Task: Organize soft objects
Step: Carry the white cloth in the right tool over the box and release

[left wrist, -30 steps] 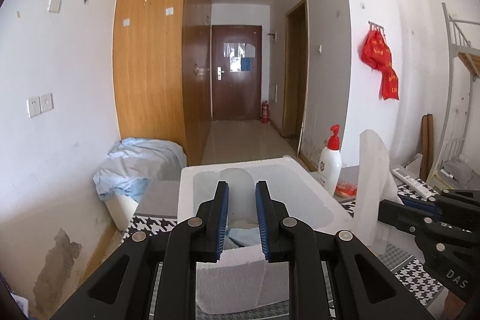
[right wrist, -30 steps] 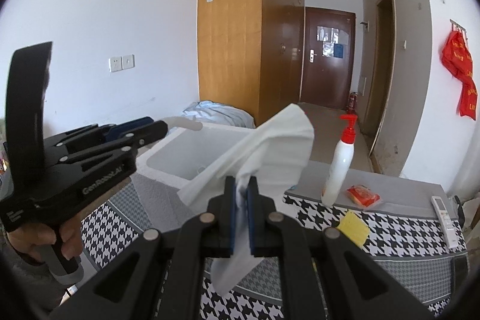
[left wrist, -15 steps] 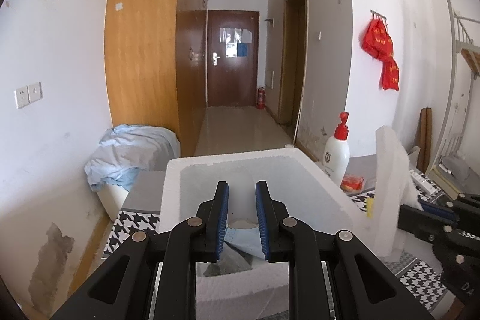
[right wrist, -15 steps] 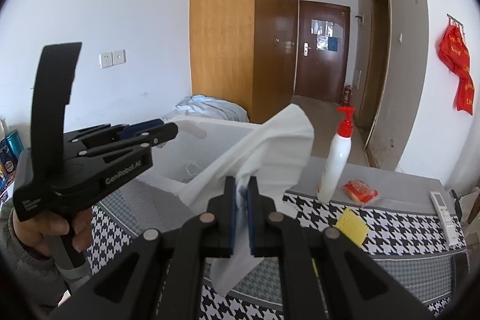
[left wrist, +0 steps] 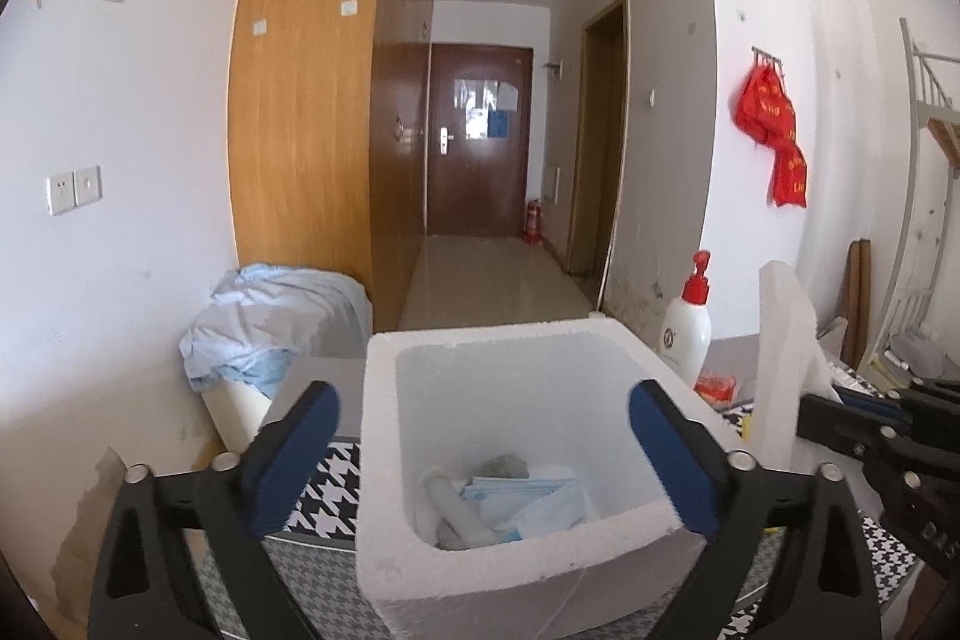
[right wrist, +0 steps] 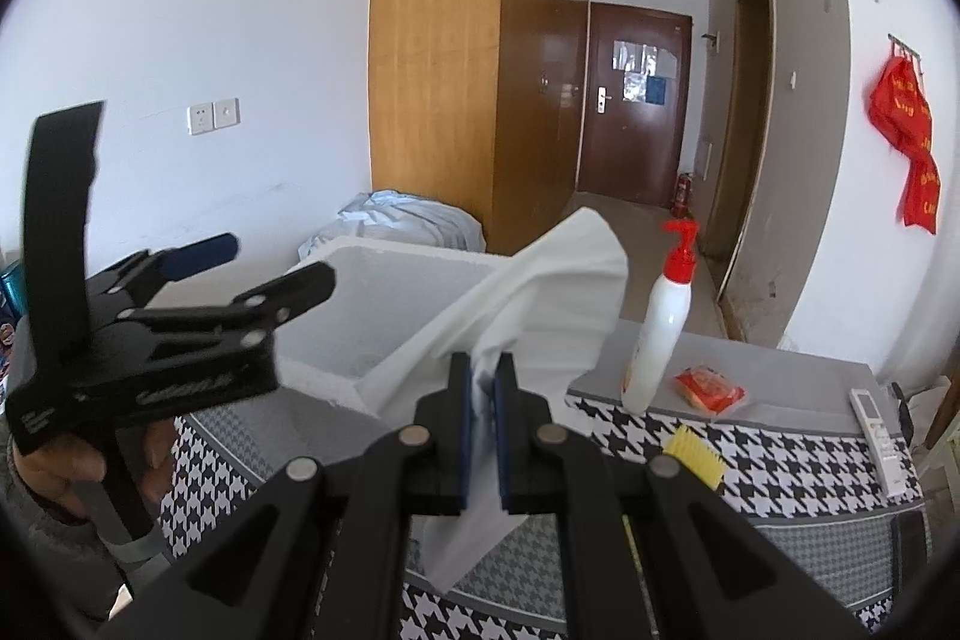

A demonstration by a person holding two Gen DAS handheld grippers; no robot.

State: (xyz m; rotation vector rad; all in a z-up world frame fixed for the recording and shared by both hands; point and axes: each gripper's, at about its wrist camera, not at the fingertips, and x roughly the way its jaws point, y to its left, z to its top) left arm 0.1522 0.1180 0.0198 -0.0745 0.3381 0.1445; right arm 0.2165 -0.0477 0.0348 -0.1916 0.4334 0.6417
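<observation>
White foam makes up the box (left wrist: 516,574) that sits on the houndstooth-covered table (right wrist: 780,454), toward its left end. Above the box hangs the left gripper (left wrist: 483,454), its blue-padded jaws spread wide to either side of the opening and holding nothing. At the bottom of the box lie soft things: a pale blue face mask (left wrist: 528,502), a grey wad (left wrist: 507,466) behind it, and a pale rolled item (left wrist: 447,499) along the left inner wall. In the right wrist view the person's left hand (right wrist: 78,466) grips that tool's handle at the left edge of the picture.

Just right of the box, the right gripper (right wrist: 482,424) is clamped narrow on a white cloth (right wrist: 552,292), which stands up above the jaws and hangs below them, clear of the table. The cloth's upper part overlaps the box's right rim in that view; whether it touches cannot be told.

Further right on the table stand a white pump bottle (right wrist: 660,322) with a red top, an orange packet (right wrist: 708,388) just beside it, a yellow sponge (right wrist: 696,460) nearer the front edge, and a white remote (right wrist: 879,430) near the right end.
</observation>
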